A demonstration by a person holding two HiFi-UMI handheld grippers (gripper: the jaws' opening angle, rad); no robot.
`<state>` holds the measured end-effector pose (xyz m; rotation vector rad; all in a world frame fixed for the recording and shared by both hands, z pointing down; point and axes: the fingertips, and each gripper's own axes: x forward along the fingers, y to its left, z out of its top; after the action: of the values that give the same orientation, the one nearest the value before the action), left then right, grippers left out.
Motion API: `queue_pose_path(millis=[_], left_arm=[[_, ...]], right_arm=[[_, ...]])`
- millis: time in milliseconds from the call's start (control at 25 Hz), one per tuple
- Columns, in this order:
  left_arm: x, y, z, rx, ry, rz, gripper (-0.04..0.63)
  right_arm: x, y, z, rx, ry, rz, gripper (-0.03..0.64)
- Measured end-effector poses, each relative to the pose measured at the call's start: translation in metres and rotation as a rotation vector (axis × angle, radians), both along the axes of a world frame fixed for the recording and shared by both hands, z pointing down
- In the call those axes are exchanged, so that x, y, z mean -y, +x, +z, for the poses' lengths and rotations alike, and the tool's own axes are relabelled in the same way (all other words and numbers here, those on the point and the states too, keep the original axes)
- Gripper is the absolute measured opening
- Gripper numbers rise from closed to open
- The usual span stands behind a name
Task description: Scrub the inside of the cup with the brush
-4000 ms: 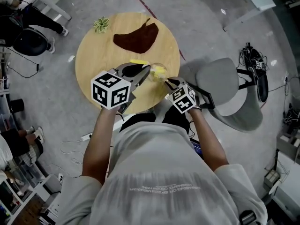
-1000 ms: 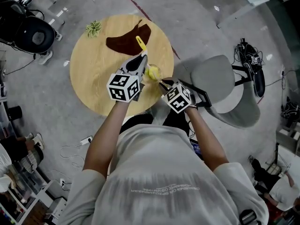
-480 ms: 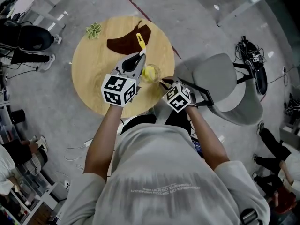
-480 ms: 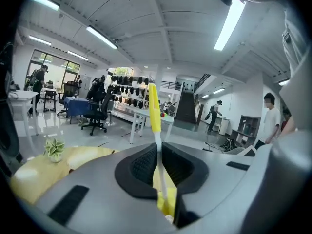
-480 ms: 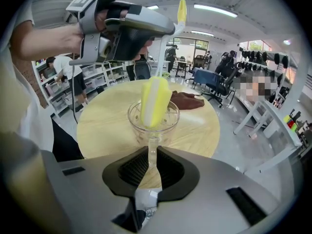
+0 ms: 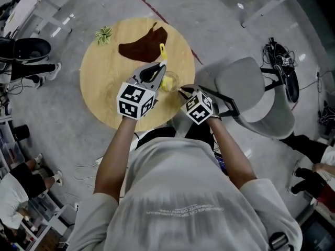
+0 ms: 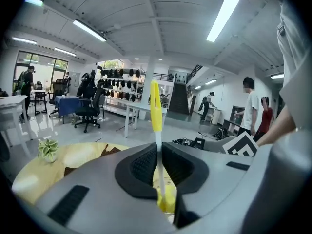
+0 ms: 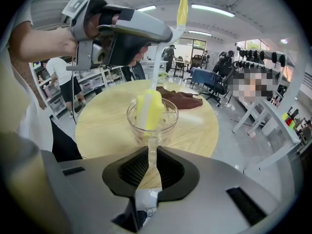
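Cup (image 8: 152,117) near 4 o'clock rim of table (image 6: 104,88), its stem pinched in narrowly parted jaws of right gripper (image 8: 147,165). Left gripper (image 7: 158,172) clamped on brush (image 7: 155,108) shaft. Sponge head inside cup, at 11 o'clock from right gripper. Brush axis near upright, handle tip toward 12 o'clock. 4 s ago handle leaned toward 9 o'clock.

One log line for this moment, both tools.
phase: scrub | left tool: shut on brush handle | right tool: shut on cup stem | brush head: inside cup
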<state>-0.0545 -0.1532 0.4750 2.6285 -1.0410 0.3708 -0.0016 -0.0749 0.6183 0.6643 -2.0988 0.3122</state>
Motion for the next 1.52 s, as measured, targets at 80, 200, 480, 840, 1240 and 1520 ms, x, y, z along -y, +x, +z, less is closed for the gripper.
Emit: queue_pose_path(millis=[80, 200, 480, 840, 1240, 1520], left_arm=[[-0.003, 0.001, 0.006, 0.010, -0.031, 0.014, 0.044], [-0.005, -0.001, 0.014, 0.015, -0.086, 0.020, 0.043], [-0.009, -0.003, 0.022, 0.014, -0.146, 0.033, 0.043], [-0.011, -0.012, 0.006, -0.095, -0.320, 0.072, 0.041], [0.003, -0.022, -0.027, -0.213, -0.320, 0.034, 0.041], [0.005, -0.027, 0.002, -0.282, -0.355, -0.142, 0.041]], right_arm=[[0.001, 0.000, -0.001, 0.000, 0.001, 0.005, 0.075], [0.003, 0.001, -0.001, 0.005, 0.012, 0.021, 0.075], [0.003, 0.002, -0.001, 0.010, 0.013, 0.035, 0.075], [0.003, 0.002, 0.000, 0.010, 0.005, 0.036, 0.075], [0.002, 0.002, 0.000, 0.005, 0.007, 0.030, 0.075], [0.000, 0.003, -0.001, 0.005, 0.000, 0.031, 0.075]])
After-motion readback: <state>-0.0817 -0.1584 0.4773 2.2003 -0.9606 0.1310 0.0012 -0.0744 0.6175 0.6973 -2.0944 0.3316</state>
